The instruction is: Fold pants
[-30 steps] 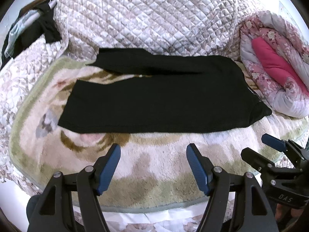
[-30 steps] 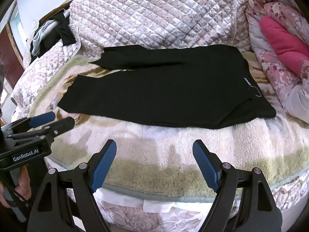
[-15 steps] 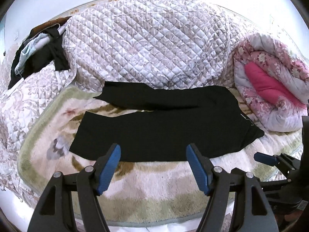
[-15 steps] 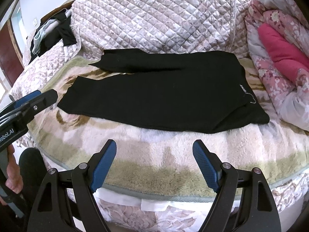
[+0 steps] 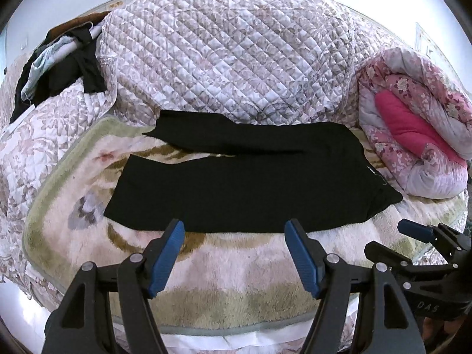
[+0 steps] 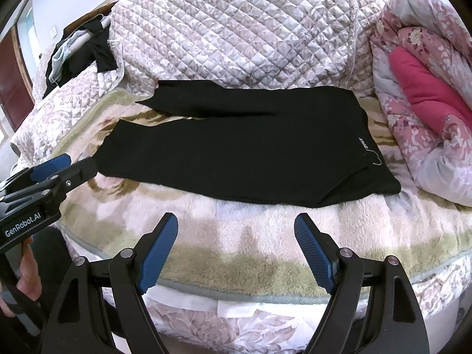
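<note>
My left gripper [image 5: 234,237] is wide open and holds nothing. It hangs in the air just in front of the near edge of the pants [image 5: 250,183]. My right gripper [image 6: 236,234] is wide open too, with nothing in it, and it waits over the fluffy blanket [image 6: 259,230] near the same edge.

I think the fold has not started yet. To do it well, I should grab one long side of the pants at two spots, one tool near the waist and one near the leg ends. I should pinch only the black cloth and not the fluffy blanket under it. Then I should lift both ends together, so that one leg lands flat on the other.

The pants are black and soft. They lie flat across the blanket on the bed. The waist is on the right, near the pink quilt [image 5: 413,129], and it has a tiny white label. The two legs point left. The far leg lies a bit apart from the near leg, with a gap between them at the ends.
</note>
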A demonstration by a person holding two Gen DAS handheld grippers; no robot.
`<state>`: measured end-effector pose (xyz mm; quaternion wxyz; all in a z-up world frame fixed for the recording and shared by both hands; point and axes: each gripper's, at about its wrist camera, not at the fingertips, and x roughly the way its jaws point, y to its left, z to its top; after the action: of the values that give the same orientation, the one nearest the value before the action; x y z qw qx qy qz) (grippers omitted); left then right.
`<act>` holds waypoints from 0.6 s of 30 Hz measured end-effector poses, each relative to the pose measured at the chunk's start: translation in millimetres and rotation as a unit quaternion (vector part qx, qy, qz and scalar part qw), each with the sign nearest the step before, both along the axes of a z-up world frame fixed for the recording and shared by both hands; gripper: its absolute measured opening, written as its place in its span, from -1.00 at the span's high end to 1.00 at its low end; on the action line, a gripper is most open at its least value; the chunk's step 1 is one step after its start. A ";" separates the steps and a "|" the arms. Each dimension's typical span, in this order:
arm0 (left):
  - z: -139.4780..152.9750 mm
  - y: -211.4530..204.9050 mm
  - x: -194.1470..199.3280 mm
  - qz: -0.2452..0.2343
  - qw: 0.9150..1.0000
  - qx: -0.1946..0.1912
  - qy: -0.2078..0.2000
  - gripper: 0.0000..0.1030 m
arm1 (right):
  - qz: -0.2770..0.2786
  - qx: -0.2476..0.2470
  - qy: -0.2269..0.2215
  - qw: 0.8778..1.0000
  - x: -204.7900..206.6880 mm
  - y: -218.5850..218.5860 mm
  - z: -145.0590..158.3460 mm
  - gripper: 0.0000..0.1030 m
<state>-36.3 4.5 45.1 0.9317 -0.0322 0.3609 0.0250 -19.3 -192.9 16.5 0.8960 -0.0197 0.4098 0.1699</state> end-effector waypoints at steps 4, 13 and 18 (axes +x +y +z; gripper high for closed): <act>-2.4 4.7 0.1 0.006 1.000 -0.003 0.005 -0.42 | 0.000 -0.001 0.003 1.000 0.6 0.7 -0.4 -0.57; -8.4 10.2 2.9 0.015 1.000 -0.005 0.016 -0.42 | 0.000 0.001 0.005 1.000 3.4 -0.9 -2.5 -0.57; -12.6 11.8 5.3 0.015 1.000 -0.005 0.021 -0.42 | 0.004 0.000 0.005 1.000 4.7 -0.3 -4.3 -0.57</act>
<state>-30.9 16.3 32.5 0.9234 -0.0415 0.3796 0.0384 -14.6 -193.1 12.1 0.8932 -0.0207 0.4143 0.1736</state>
